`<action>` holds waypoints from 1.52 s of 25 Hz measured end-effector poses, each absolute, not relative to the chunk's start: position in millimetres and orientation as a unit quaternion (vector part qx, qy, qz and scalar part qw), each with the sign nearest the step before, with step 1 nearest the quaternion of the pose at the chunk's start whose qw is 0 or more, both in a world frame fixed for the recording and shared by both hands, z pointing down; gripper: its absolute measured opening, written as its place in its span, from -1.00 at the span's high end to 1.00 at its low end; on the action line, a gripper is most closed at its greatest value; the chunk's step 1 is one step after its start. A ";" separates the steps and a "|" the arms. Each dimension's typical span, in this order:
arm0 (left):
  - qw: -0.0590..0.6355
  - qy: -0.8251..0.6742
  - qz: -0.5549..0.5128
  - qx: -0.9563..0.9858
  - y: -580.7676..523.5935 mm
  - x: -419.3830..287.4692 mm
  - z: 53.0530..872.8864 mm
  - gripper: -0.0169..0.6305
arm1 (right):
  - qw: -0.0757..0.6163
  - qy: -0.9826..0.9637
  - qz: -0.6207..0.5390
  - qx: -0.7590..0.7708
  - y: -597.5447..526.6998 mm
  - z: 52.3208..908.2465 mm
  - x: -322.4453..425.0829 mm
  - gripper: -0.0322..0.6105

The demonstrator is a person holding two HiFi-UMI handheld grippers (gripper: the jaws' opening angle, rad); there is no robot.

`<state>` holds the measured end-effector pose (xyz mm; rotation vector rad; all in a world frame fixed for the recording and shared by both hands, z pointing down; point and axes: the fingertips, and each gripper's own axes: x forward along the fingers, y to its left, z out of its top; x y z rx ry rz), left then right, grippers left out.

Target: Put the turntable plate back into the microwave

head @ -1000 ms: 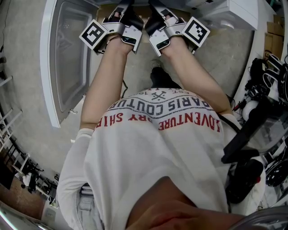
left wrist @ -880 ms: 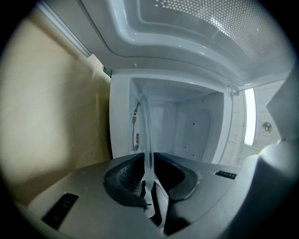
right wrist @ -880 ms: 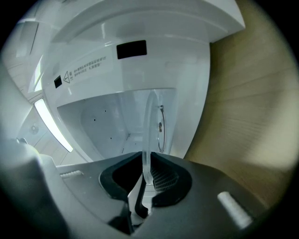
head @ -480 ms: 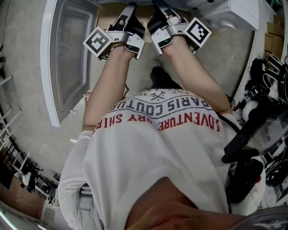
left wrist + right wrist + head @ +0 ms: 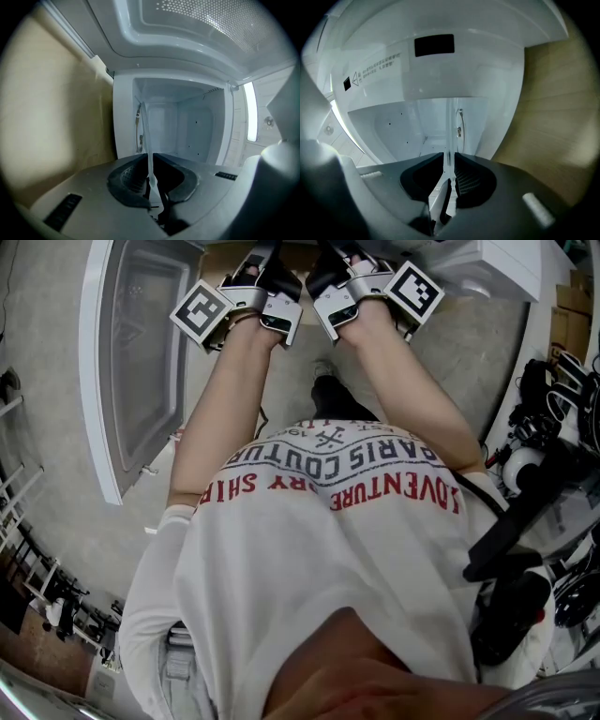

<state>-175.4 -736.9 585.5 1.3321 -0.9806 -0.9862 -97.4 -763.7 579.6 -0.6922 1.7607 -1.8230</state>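
Observation:
The clear glass turntable plate (image 5: 148, 136) shows edge-on as a thin pane between the jaws in both gripper views. My left gripper (image 5: 150, 161) is shut on its rim. My right gripper (image 5: 449, 161) is shut on the plate (image 5: 450, 126) from the other side. Straight ahead of both lies the open white microwave cavity (image 5: 187, 131) (image 5: 401, 129). In the head view the left gripper (image 5: 255, 292) and right gripper (image 5: 345, 292) sit side by side at the top edge; their fingertips and the plate are out of frame there.
The microwave door (image 5: 141, 362) hangs open at the left. A corner of the white microwave body (image 5: 487, 263) shows at the top right. Beige wood panels (image 5: 56, 108) (image 5: 553, 117) flank the cavity. Black gear (image 5: 525, 521) crowds the right side of the floor.
Both grippers have shifted slightly upward in the head view, toward the microwave, still side by side.

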 end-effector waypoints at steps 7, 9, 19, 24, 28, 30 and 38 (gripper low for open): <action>0.570 -0.426 -0.437 0.549 -741.8 -183.6 588.7 0.86 | 0.231 0.643 -0.688 -0.246 -756.6 583.8 -102.2 0.74; 0.569 -0.430 -0.438 0.548 -743.5 -186.7 590.7 0.86 | 0.225 0.641 -0.692 -0.244 -753.9 585.7 -104.1 0.74; 0.571 -0.450 -0.430 0.535 -747.2 -197.0 595.1 0.86 | 0.204 0.640 -0.700 -0.242 -749.3 592.3 -111.6 0.83; 0.554 -0.457 -0.414 0.559 -740.1 -198.6 585.0 0.86 | 0.213 0.637 -0.698 -0.248 -753.2 592.5 -107.8 0.85; 0.561 -0.451 -0.395 0.571 -735.9 -187.4 586.9 0.86 | 0.218 0.635 -0.698 -0.249 -757.6 591.0 -106.5 0.85; 0.572 -0.443 -0.392 0.568 -732.3 -181.0 591.2 0.86 | 0.213 0.633 -0.701 -0.252 -756.8 592.4 -107.5 0.85; 0.591 -0.416 -0.390 0.570 -720.9 -163.9 584.7 0.86 | 0.223 0.636 -0.694 -0.253 -740.1 576.8 -99.5 0.86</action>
